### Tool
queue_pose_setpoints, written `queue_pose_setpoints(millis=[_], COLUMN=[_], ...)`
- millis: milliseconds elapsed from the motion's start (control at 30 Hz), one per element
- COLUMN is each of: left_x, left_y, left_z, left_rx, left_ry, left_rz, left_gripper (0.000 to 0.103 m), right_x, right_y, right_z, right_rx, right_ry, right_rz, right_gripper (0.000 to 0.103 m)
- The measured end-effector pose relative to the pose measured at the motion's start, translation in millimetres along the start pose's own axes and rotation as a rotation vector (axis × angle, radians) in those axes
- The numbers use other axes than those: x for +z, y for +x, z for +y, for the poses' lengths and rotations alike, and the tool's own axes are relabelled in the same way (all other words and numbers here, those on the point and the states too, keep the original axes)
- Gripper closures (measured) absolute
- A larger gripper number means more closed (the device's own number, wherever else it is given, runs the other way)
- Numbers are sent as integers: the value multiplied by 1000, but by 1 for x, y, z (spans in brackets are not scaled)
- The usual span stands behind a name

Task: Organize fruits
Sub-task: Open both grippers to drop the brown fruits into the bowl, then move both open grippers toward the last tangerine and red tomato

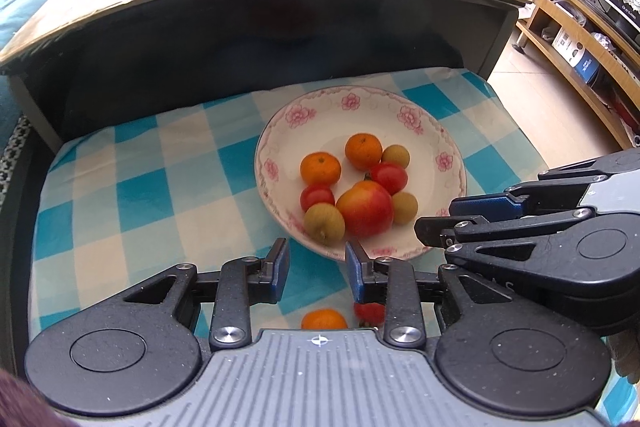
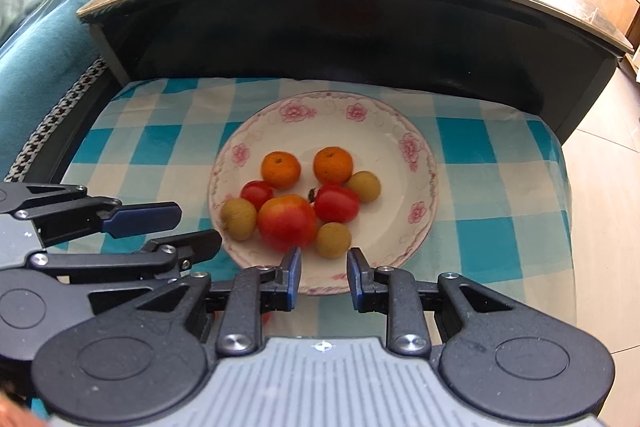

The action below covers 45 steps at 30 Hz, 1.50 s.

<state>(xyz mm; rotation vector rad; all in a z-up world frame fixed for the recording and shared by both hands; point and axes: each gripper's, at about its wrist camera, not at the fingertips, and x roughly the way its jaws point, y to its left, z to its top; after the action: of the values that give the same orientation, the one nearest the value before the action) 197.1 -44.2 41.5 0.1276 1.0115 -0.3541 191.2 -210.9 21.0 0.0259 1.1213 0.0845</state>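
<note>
Both grippers are hovering at the near edge of a fruit plate (image 2: 412, 147) — neither is holding anything.

The left gripper (image 1: 316, 269) and right gripper (image 2: 323, 277) are each showing a narrow, empty gap between their fingers. The plate is sitting on a blue checked cloth (image 1: 136, 187), carrying two oranges, an apple (image 2: 287, 222), tomatoes and small yellowish fruits (another orange (image 1: 323, 319) is lying on the cloth beneath the left gripper).
</note>
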Motion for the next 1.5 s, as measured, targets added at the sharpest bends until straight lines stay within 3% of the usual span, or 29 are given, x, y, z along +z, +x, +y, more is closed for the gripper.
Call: queue_pose_setpoints(millis=[800, 1500], left_x=[-35, -40], left_y=[-12, -6], left_z=[4, 29], left_rx=[7, 2], left_ry=[-7, -91], left_rz=[40, 70], left_gripper=[63, 58], right_x=[-34, -31], right_y=[-12, 23], right_z=[20, 21], right_rx=[40, 137], right_ry=[-8, 121], right_rz=[46, 104], right_gripper=[76, 76])
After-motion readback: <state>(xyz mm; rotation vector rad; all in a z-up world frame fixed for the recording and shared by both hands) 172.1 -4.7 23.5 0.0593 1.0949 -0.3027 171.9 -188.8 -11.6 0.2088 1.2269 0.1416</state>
